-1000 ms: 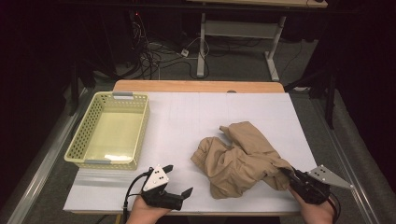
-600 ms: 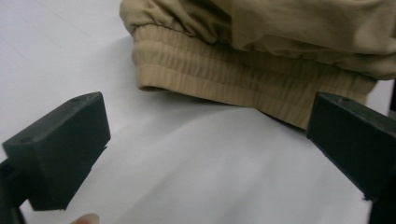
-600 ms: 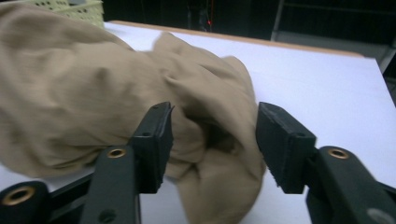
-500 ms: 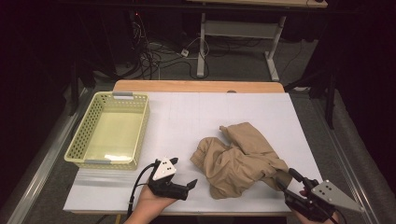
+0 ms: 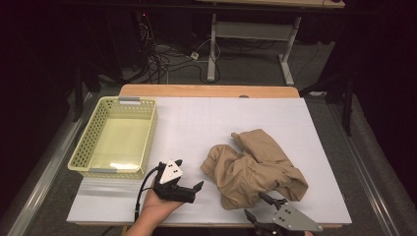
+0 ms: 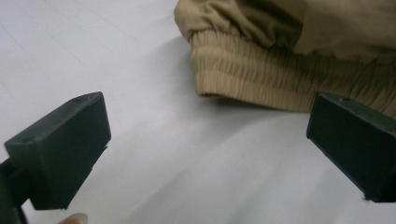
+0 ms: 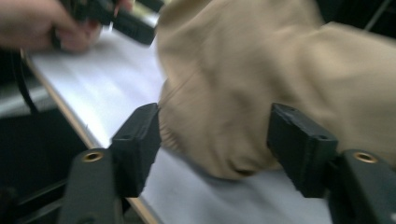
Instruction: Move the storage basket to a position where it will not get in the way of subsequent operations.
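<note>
Left of the crumpled tan garment [image 5: 253, 167], yellow basket [image 5: 83, 147], left tongs [image 5: 189, 189] wide, right tongs [image 5: 260, 209] just opening around cloth.

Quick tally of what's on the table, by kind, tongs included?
Basket: 1
Garment: 1
Tongs: 2, left tongs, right tongs
Total: 4

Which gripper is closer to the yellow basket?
Left. The left gripper sits just below the yellow basket's near right corner; the right gripper is far off, at the tan garment's near edge.
</note>
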`<action>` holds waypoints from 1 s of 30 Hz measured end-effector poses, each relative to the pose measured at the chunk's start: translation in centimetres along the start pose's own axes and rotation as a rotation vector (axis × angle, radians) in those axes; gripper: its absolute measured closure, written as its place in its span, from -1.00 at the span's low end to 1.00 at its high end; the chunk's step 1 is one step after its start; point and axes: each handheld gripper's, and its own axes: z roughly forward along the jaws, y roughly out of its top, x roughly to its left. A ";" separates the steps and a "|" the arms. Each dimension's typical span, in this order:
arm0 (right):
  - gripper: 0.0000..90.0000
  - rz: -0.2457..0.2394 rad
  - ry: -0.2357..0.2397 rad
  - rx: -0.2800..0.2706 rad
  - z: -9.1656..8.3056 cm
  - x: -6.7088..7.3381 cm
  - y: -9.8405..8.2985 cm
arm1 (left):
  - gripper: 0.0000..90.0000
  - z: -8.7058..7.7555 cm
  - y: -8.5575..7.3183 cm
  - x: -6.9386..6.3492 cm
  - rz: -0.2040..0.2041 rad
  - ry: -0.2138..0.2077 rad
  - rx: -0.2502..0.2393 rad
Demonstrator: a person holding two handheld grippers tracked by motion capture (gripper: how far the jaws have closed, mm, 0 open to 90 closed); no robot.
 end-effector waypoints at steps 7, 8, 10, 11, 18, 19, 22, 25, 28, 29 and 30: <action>-0.51 -0.003 0.032 0.108 3.8 0.2 -0.1 | -1.00 -1.3 -1.0 -0.9 -0.006 -0.037 0.004; -0.52 0.002 0.042 0.124 4.5 0.1 -0.1 | -1.00 -1.5 -1.2 -1.0 -0.009 -0.038 0.003; -0.53 -0.013 0.051 0.153 5.5 0.1 0.1 | -1.00 -2.3 -1.7 -1.2 -0.020 -0.040 -0.003; -0.53 -0.022 0.056 0.167 5.9 0.2 0.2 | -1.00 -2.8 -1.9 -1.3 -0.033 -0.046 -0.007; -0.30 -0.107 -0.004 0.232 8.6 0.6 0.9 | -1.00 -5.6 -3.2 -1.3 -0.081 -0.025 -0.027; -0.22 -0.102 -0.009 0.234 9.0 0.3 1.1 | -1.00 -5.8 -3.3 -1.2 -0.077 -0.025 -0.024; -0.03 -0.089 -0.016 0.238 9.6 -0.7 1.3 | -1.00 -6.1 -3.6 -1.1 -0.080 -0.031 -0.017; 0.33 -0.065 -0.005 0.242 10.0 -1.7 1.4 | -1.00 -6.3 -3.9 -1.2 -0.079 -0.028 -0.012; 0.53 -0.046 -0.004 0.241 10.0 -2.1 1.4 | -1.00 -6.4 -4.2 -1.6 -0.068 -0.030 -0.003; 0.58 -0.046 -0.005 0.241 10.0 -2.0 1.4 | -1.00 -6.4 -4.2 -1.7 -0.060 -0.030 0.003; 0.61 -0.052 -0.005 0.240 10.0 -2.0 1.4 | -1.00 -6.4 -4.2 -1.7 -0.053 -0.029 0.007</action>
